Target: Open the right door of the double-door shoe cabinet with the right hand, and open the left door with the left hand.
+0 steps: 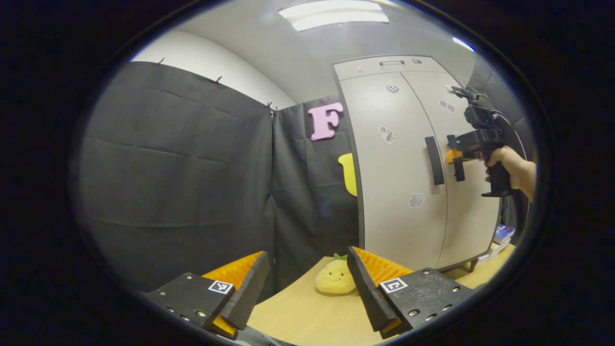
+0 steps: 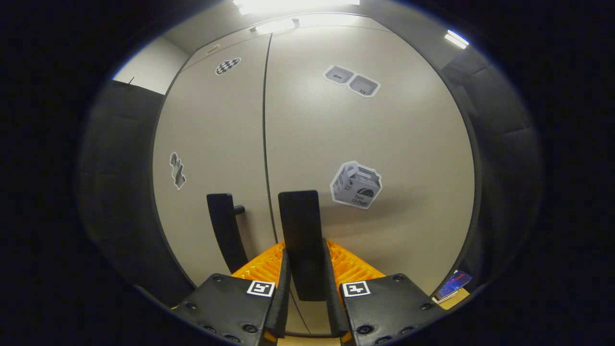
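1. Cabinet (image 1: pixel 399 168): tall, pale grey, two doors, stands on the wooden table (image 1: pixel 307 312) at the right of the left gripper view. Both doors look flush and closed.
2. Right gripper (image 2: pixel 304 278): in the right gripper view its fingers (image 2: pixel 281 288) sit on either side of the right handle (image 2: pixel 300 235), a dark vertical bar, pinching it. The handle runs up out of the gap between them.
3. In the left gripper view the same gripper (image 1: pixel 456 161) shows farther off, held by a hand (image 1: pixel 511 168), its tip at the right door (image 1: pixel 468 192) at handle height.
4. Left gripper (image 1: pixel 307 288): fingers spread wide, nothing between them. It is well apart from the cabinet and points at the black cloth wall (image 1: pixel 182 173) and the table.
5. Left handle (image 1: pixel 435 161): dark vertical bar on the left door (image 1: pixel 394 192), next to the centre seam, with nothing gripping it. In the right gripper view it (image 2: pixel 223 235) stands just left of the held handle.
6. Stickers on both doors: checkered one (image 2: pixel 227 66) high on the left door, box-shaped one (image 2: pixel 356 185) on the right door.
7. Yellow plush toy (image 1: pixel 335 276) sits on the table, near the cabinet's left lower corner, seen between the left gripper's fingers.
8. Some books (image 1: pixel 502 235) lie at the cabinet's right foot.
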Demonstrator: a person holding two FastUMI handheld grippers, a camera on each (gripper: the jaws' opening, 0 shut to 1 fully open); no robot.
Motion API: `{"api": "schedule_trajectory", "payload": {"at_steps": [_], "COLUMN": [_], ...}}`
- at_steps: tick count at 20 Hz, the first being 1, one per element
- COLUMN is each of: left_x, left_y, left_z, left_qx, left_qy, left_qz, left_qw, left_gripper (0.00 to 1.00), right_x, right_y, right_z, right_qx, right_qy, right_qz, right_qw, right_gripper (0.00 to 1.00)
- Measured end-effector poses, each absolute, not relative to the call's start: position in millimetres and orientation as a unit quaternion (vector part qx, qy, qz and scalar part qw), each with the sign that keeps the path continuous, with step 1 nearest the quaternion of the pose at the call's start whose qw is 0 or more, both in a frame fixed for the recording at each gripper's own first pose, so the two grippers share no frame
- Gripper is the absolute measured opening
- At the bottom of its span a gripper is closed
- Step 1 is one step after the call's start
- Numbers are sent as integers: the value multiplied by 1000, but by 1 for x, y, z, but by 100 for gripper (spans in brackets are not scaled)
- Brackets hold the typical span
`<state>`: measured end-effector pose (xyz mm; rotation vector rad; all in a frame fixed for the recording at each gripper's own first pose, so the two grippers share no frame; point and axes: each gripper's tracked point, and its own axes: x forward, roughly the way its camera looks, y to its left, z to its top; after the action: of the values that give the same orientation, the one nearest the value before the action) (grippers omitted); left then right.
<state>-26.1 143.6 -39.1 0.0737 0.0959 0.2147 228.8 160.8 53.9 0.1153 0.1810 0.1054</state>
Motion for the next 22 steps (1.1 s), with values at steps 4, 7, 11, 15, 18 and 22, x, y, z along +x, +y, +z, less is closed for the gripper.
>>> {"api": "schedule_trajectory", "payload": {"at_steps": [4, 7, 11, 15, 18, 22], "left_x": [-28, -31, -37, -39, -37, -36], "left_y": [145, 153, 166, 174, 172, 162], "left_z": [-37, -37, -34, -29, -26, -17], "left_qx": [38, 37, 38, 41, 40, 48], "left_qy": [44, 43, 43, 38, 35, 30], "left_qz": [107, 111, 121, 128, 126, 119], "left_qw": [993, 992, 991, 990, 991, 991], "left_gripper": [94, 93, 93, 93, 94, 94], "right_x": [229, 230, 226, 217, 207, 194], "right_y": [161, 162, 162, 162, 160, 155], "right_z": [50, 51, 51, 55, 60, 65], "right_qx": [46, 38, 42, 38, 39, 35], "right_qy": [97, 102, 108, 108, 110, 107], "right_qz": [48, 52, 57, 68, 85, 105], "right_qw": [993, 993, 992, 991, 990, 988], "right_gripper": [23, 14, 14, 14, 14, 14]}}
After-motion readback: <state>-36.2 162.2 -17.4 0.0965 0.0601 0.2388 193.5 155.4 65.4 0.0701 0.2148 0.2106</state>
